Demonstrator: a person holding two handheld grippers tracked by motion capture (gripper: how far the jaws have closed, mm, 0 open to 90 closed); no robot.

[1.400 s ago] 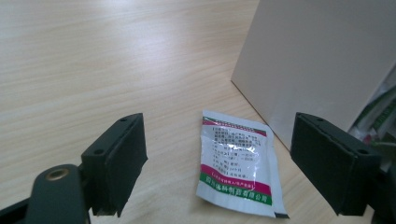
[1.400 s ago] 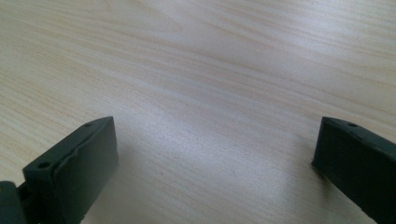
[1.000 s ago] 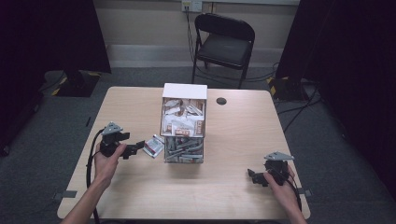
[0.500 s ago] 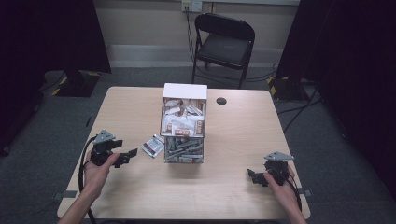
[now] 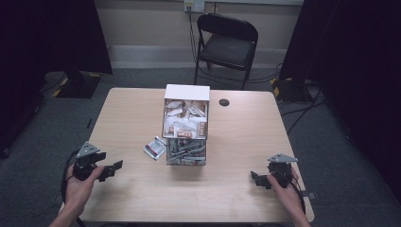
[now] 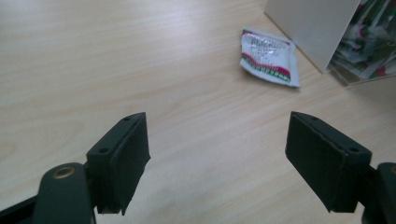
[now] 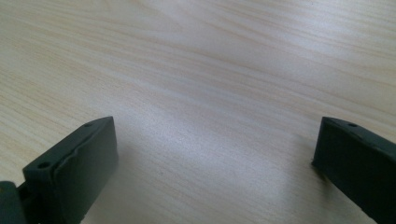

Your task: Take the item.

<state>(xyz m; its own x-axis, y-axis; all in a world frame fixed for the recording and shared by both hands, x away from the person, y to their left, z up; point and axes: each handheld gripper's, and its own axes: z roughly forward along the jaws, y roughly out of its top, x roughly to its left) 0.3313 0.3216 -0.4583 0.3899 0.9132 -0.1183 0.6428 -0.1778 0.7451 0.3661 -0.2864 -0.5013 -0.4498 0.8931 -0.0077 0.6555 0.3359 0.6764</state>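
Note:
A clear two-tier box (image 5: 186, 125) with a white top stands mid-table, packed with sachets. One loose white, red and green sachet (image 5: 155, 147) (image 6: 268, 56) lies flat on the wood just left of the box. My left gripper (image 5: 112, 169) (image 6: 233, 161) rests near the table's front left, open and empty, pointing at the sachet from some distance. At the front right, my right gripper (image 5: 255, 178) (image 7: 212, 168) is open over bare wood, jaws wide apart with nothing between them.
The light wooden table (image 5: 236, 142) has a small black round disc (image 5: 224, 102) behind the box. A black folding chair (image 5: 226, 46) stands beyond the far edge. Cables trail on the grey floor at both sides.
My left gripper has drawn back from the sachet toward the front left corner of the table. The sachet stays beside the box. The right gripper has not moved.

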